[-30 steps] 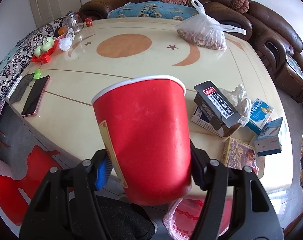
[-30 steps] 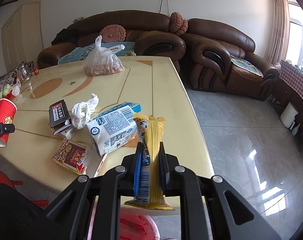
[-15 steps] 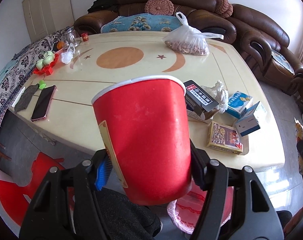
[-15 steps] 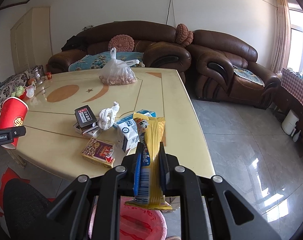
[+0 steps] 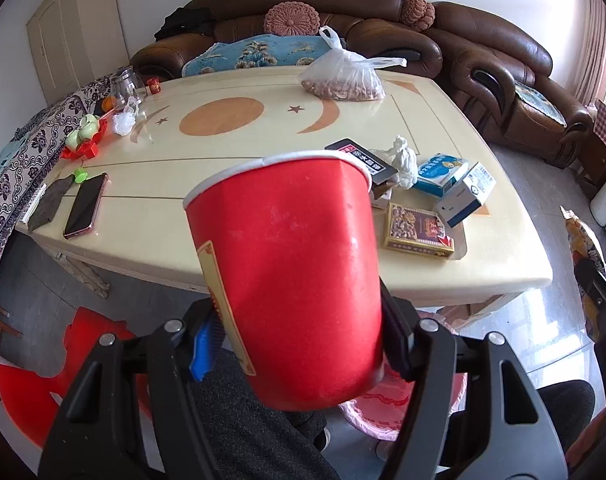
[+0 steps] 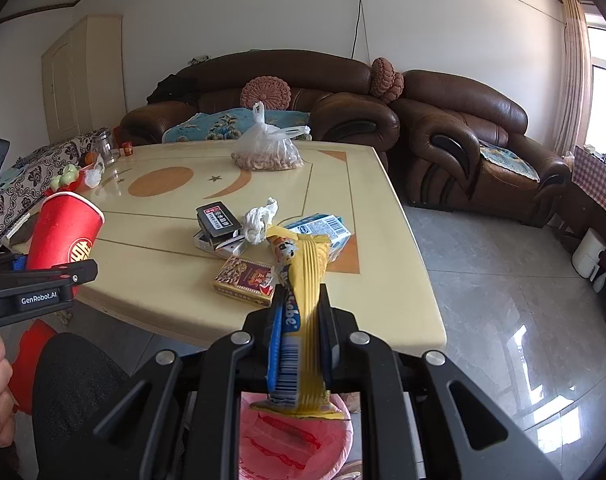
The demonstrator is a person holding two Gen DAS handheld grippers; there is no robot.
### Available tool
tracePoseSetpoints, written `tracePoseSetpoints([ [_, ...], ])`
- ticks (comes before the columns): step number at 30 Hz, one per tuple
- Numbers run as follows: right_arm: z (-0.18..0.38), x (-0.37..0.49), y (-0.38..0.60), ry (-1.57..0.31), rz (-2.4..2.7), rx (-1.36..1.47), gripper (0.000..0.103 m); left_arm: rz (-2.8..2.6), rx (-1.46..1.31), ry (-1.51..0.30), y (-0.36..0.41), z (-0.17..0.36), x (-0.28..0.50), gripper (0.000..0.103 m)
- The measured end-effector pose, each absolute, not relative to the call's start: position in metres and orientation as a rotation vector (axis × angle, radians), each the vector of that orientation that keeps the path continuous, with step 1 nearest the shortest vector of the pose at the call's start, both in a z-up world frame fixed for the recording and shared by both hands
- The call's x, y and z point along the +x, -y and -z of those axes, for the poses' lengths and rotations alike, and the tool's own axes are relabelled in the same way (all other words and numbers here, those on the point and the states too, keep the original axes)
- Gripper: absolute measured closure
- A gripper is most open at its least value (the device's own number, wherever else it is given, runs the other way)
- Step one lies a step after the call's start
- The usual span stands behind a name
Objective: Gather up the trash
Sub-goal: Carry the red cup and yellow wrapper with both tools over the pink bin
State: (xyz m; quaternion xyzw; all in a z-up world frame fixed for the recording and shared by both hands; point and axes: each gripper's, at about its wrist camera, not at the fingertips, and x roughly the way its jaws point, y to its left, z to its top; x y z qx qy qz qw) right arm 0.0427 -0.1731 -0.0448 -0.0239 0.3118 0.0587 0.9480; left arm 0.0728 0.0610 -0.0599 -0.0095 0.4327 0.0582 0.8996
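Left gripper (image 5: 299, 344): clamped on red paper cup (image 5: 287, 264), pinched low between both fingers, off the table's near edge. Right gripper (image 6: 301, 320): clenched on yellow snack wrapper (image 6: 303, 312), upright between fingers, above pink-lined bin (image 6: 299, 448).

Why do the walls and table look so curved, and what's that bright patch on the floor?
Both wrist views use fisheye lenses, so the table edge and the walls bow. In the right wrist view, window light glares off the glossy floor tiles.

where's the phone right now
In the left wrist view, the phone lies near the table's left edge, beside a grey cloth and a green cap.
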Motion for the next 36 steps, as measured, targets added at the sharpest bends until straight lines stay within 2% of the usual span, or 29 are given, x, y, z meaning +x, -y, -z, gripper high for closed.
tracePoseSetpoints([
  [14,0.078,0.013,0.167,-0.717,-0.132,-0.045,0.087,-0.011,0.056,-0.967,-0.024,0.1,0.042,0.039],
  [36,0.167,0.048,0.175,-0.95,-0.139,0.02,0.087,0.108,0.138,-1.187,0.015,0.196,0.063,0.039],
])
